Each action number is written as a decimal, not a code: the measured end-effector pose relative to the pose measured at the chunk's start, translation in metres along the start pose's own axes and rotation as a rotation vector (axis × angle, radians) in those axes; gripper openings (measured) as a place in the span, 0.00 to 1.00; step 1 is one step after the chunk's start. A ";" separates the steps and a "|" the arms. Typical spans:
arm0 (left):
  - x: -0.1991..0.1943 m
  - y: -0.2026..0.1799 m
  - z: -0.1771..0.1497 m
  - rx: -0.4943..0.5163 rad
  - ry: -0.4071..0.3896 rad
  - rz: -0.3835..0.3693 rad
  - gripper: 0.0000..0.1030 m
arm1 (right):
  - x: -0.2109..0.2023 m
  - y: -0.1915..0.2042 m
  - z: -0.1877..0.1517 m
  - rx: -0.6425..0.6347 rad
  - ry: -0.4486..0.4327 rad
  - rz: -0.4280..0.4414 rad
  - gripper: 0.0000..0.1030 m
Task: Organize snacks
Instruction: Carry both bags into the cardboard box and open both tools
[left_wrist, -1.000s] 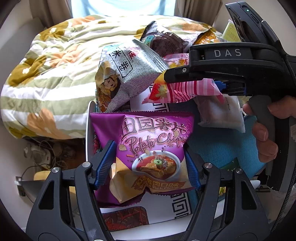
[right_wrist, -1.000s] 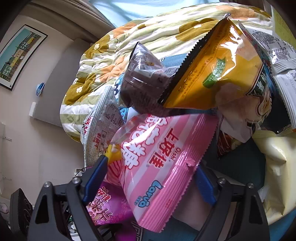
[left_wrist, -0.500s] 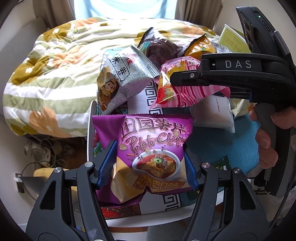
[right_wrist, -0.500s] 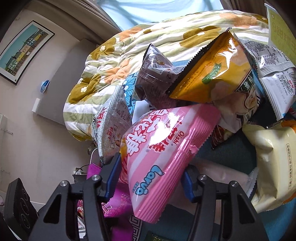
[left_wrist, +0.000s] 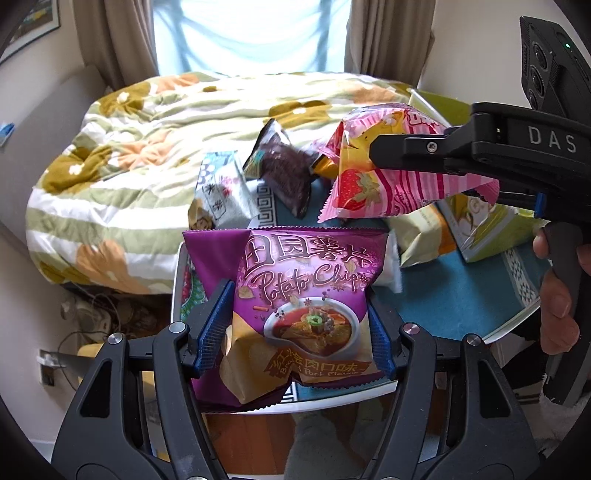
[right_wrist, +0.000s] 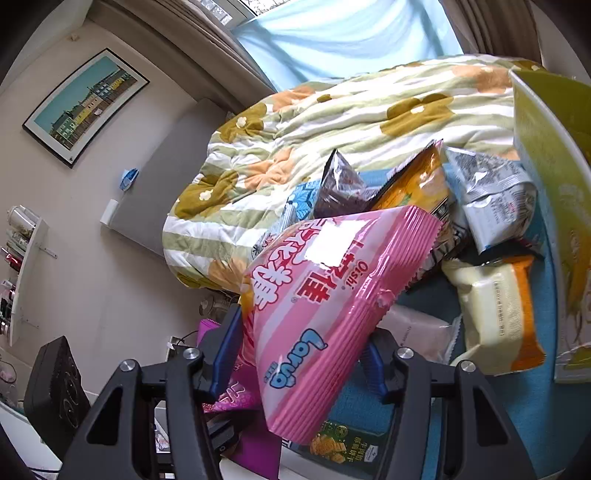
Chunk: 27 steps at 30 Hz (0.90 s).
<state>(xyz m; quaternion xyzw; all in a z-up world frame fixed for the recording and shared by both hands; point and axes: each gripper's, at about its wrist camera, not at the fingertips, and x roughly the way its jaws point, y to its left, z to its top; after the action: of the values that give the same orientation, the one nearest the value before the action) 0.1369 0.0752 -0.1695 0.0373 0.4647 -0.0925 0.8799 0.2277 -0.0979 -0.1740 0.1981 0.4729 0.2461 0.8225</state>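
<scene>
My left gripper (left_wrist: 301, 328) pinches the purple potato chips bag (left_wrist: 295, 310) across its lower half, blue pads (left_wrist: 212, 325) pressing in from both sides, and the bag hangs lifted above the near edge of the white tray (left_wrist: 332, 400). My right gripper (right_wrist: 301, 354) is clamped on the pink strawberry snack bag (right_wrist: 332, 302), holding it up over the pile, well clear of the blue mat (right_wrist: 491, 417).

Both bags are puffed with air and slick, so I judge the main risk to be slip: each pad grips film over an air cushion, and a quick swing could let a bag slide out or twist. Squeezing harder could crush the chips or pop a seam.

The pink bag juts far forward of my right fingers, so its free end could sweep the brown bag (right_wrist: 343, 188) or the orange bag (right_wrist: 413, 188) leaning behind it and tip the heap toward the flowered quilt (right_wrist: 332, 122). In the left view the right gripper crosses just above and behind the purple bag; if I bring my hands together carelessly, the two bags or tools could knock. The pale yellow pack (right_wrist: 495, 314) and the grey pack (right_wrist: 495, 195) lie loose at the right and would shift if bumped.
</scene>
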 end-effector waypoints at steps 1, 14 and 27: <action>-0.007 -0.008 0.004 0.009 -0.016 0.001 0.61 | -0.012 0.002 0.000 -0.008 -0.017 -0.001 0.52; -0.058 -0.148 0.068 0.116 -0.180 -0.097 0.61 | -0.180 -0.059 0.016 -0.034 -0.224 -0.100 0.52; 0.010 -0.264 0.138 0.191 -0.102 -0.235 0.61 | -0.269 -0.167 0.013 0.078 -0.276 -0.316 0.52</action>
<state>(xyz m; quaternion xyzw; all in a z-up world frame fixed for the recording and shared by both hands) 0.2025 -0.2057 -0.0946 0.0615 0.4095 -0.2402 0.8780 0.1591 -0.3920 -0.0779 0.1850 0.3902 0.0662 0.8995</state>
